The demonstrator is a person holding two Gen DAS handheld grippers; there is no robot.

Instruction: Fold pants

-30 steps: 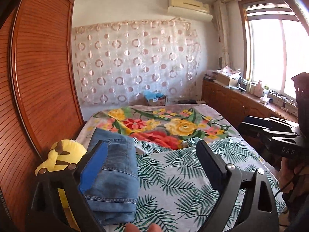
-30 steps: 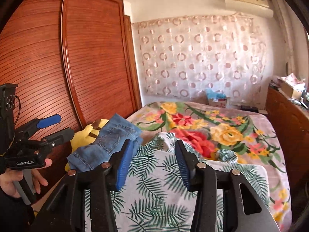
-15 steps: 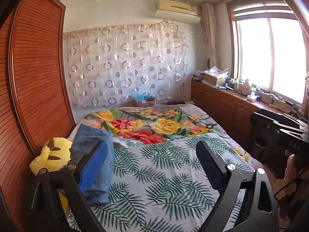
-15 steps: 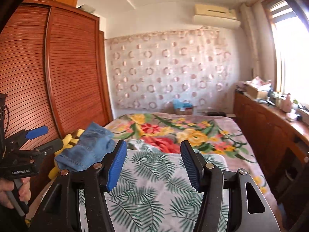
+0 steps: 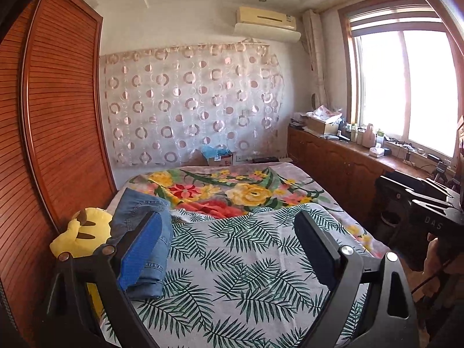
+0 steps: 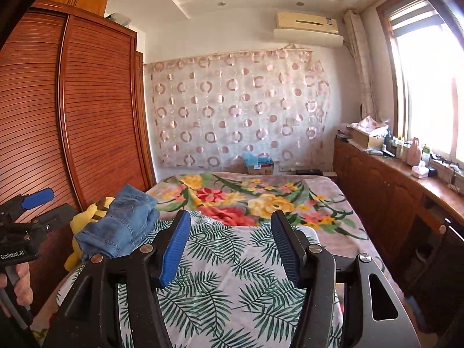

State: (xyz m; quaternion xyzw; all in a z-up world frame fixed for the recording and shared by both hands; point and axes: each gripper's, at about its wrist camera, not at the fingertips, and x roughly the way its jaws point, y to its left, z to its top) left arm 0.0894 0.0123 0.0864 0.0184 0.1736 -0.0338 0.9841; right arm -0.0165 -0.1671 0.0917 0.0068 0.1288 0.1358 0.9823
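Both tools have drawn back from the bed. Folded jeans [image 5: 142, 237] lie at the near left edge of the leaf-print sheet [image 5: 246, 264], beside a yellow plush [image 5: 82, 232]. Left gripper [image 5: 229, 249] stands open and empty; right gripper [image 6: 229, 246] has just widened, nothing between its jaws. Folding appears complete.

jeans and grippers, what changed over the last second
Both grippers have pulled back from the bed: the folded jeans look smaller and farther off. The right gripper has just been opening, nothing between its jaws. The left gripper stayed open and empty. The jeans stayed beside the yellow plush.
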